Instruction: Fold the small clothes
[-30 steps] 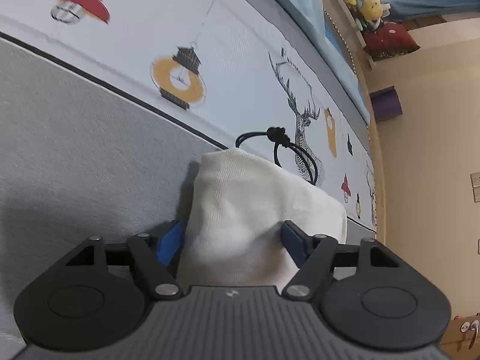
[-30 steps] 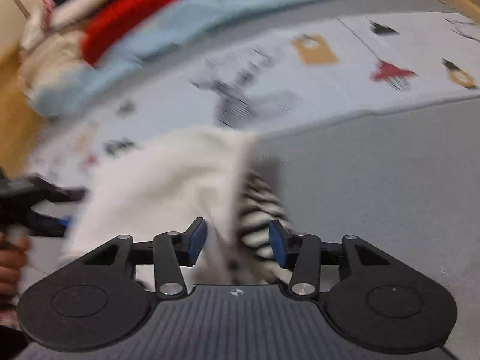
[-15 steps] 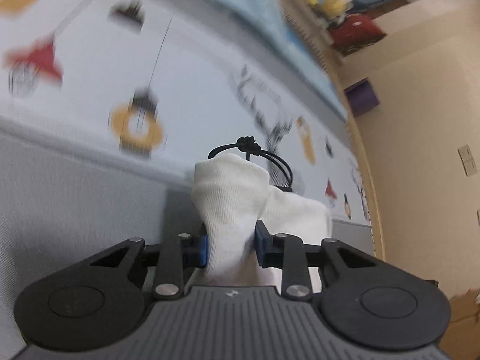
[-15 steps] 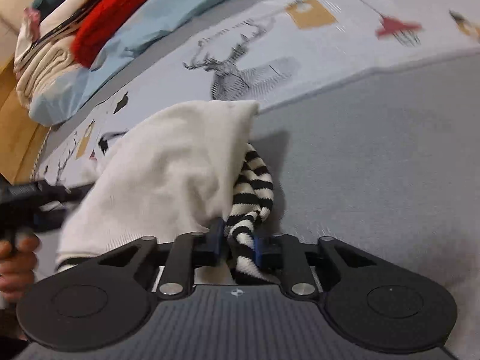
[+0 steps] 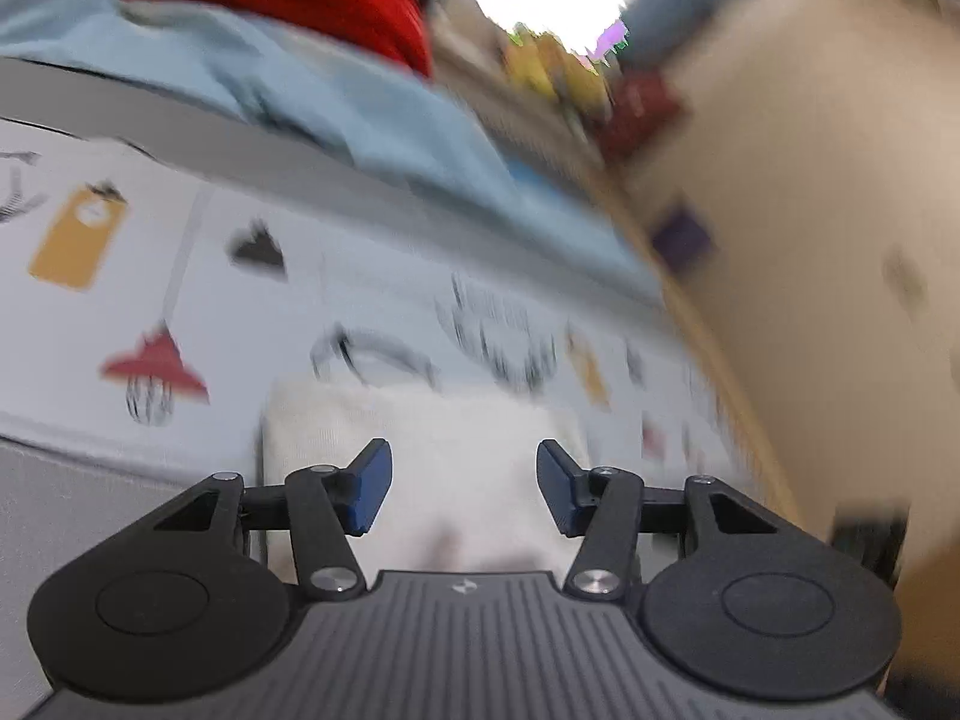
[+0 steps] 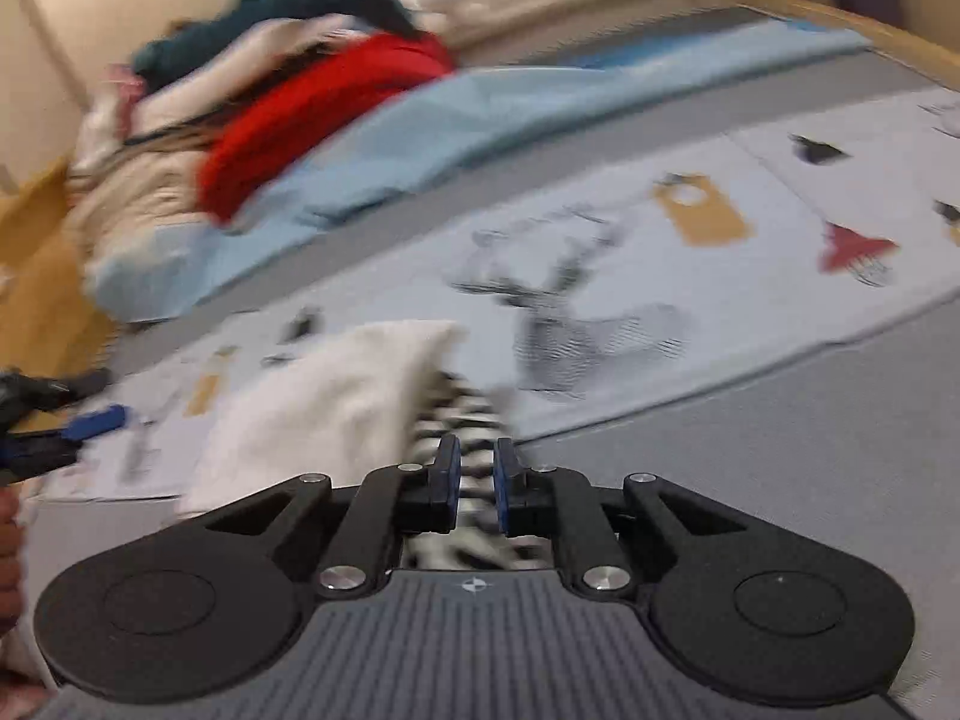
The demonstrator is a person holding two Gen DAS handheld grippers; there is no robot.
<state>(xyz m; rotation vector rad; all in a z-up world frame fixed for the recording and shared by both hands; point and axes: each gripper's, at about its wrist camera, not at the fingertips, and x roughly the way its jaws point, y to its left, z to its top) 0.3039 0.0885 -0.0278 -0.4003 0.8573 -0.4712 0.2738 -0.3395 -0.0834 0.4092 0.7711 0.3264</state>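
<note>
On the printed mat [image 6: 780,312], right tool [image 6: 477,483] pinches seemingly striped cloth [image 6: 462,414]; left tool [image 5: 462,489] gapes, holding nothing

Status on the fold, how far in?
Done: the cream garment lies doubled over on the bed mat. In hand: right tongs pinch its striped part; left tongs are open, holding nothing. Left: release and flatten; frames too blurred to judge neatness.

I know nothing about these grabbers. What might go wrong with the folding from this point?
The left gripper is open, so only the right gripper pinches the striped cloth; the white garment may sag or unfold. Both views are blurred by motion, so a fast pull might drag the bundle off its neat shape.
</note>
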